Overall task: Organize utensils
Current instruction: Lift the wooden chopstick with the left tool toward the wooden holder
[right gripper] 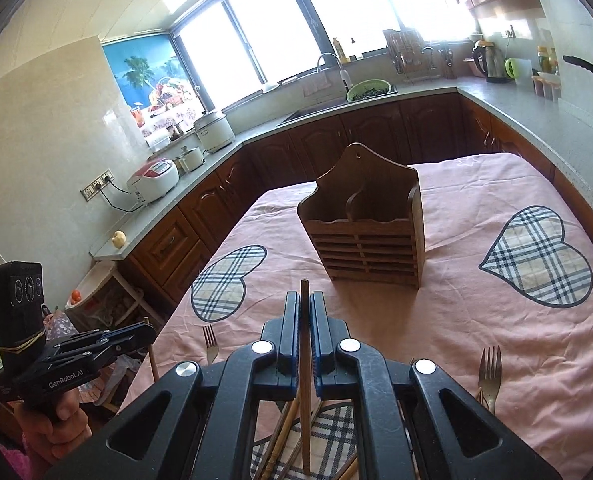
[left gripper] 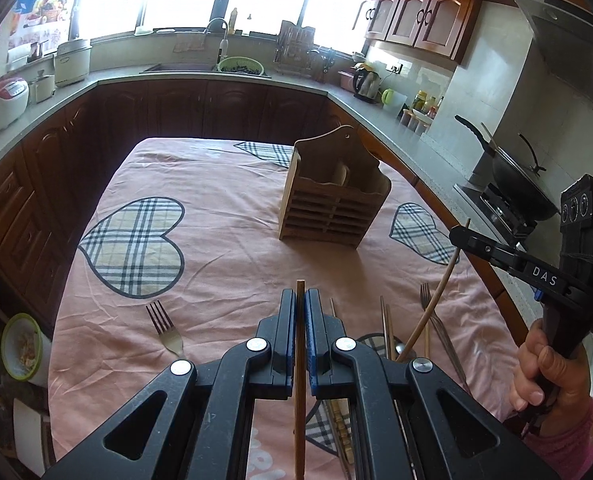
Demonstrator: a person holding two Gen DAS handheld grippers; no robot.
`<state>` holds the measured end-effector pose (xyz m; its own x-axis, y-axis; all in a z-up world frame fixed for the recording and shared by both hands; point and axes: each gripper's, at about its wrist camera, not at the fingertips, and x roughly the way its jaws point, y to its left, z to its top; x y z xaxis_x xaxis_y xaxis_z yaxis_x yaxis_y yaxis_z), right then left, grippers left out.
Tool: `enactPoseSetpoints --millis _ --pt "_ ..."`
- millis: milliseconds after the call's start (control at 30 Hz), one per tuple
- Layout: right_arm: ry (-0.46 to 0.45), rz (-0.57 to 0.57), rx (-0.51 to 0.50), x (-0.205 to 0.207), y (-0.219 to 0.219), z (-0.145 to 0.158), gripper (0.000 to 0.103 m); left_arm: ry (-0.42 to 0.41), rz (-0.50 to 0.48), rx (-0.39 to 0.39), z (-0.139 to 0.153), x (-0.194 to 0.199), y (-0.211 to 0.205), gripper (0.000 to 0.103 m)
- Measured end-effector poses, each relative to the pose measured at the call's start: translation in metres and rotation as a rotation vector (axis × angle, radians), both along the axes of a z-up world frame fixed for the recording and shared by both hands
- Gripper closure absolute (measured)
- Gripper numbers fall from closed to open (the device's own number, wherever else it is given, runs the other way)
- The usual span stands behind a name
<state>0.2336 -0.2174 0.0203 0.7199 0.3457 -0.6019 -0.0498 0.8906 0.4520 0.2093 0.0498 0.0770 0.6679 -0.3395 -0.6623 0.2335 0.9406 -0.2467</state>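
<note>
Each black gripper, left (left gripper: 300, 300) and right (right gripper: 304, 300), clamps 1 slim wooden chopstick before the slatted wooden holder (right gripper: 366, 224) (2 compartments) on creased pink cloth (left gripper: 224, 248).

My left gripper (left gripper: 301, 300) is chunky black plastic with blue pads on the fingers (left gripper: 289, 328) and four shiny silver pivot screws; the right gripper (right gripper: 304, 304) looks the same up close. From the side, at 3 o'clock, it says "DAS" in white, a black box with three round dials rubber-banded on. Bare-skinned right hand (left gripper: 552, 376), pink sleeve.
</note>
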Motion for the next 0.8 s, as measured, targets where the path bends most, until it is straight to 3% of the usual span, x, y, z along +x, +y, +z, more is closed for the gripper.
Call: enactPoseSetpoints --millis 367,800 --pt "-0.049 -0.021 -0.001 -0.006 -0.007 0.016 0.098 -0.1 0.021 -0.036 0.021 -0.009 0.009 0.1" --pt "-0.178 -0.12 0.015 0.01 -0.043 0.045 0.098 -0.262 0.08 -0.118 0.045 0.004 0.018 0.1"
